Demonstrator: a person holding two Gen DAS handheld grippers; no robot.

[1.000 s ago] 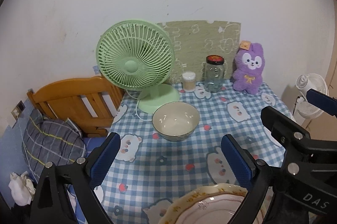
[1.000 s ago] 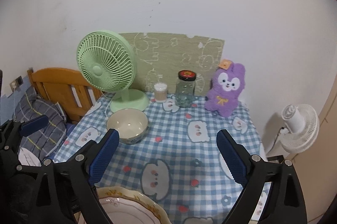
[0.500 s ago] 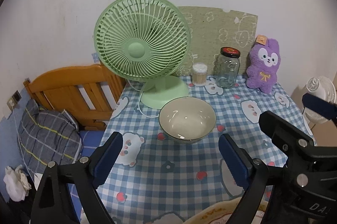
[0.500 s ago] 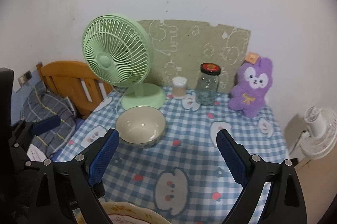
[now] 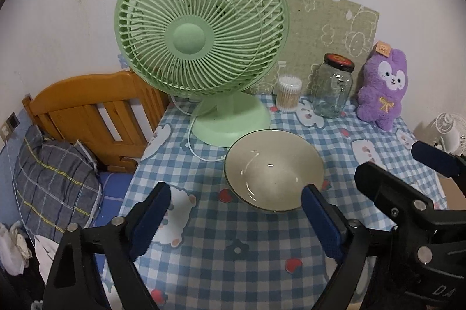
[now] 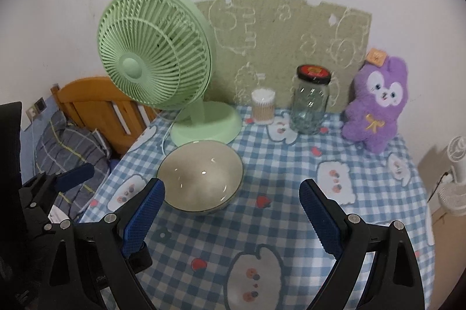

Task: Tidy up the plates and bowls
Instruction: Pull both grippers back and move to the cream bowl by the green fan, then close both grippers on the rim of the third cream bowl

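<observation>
Cream-glazed and empty, the bowl (image 5: 275,168) sits upright on the checked tabletop (image 5: 233,266), just in front of the green fan's base (image 5: 231,122). From the left gripper (image 5: 236,215) it lies ahead and slightly right, its near rim close to the right-hand finger; those jaws are closing a little with nothing between them. From the right gripper (image 6: 231,211) the bowl (image 6: 201,179) lies ahead and to the left, by the left-hand finger; jaws spread wide, empty. Being round, it favours no approach. I'd judge the left gripper better lined up.
</observation>
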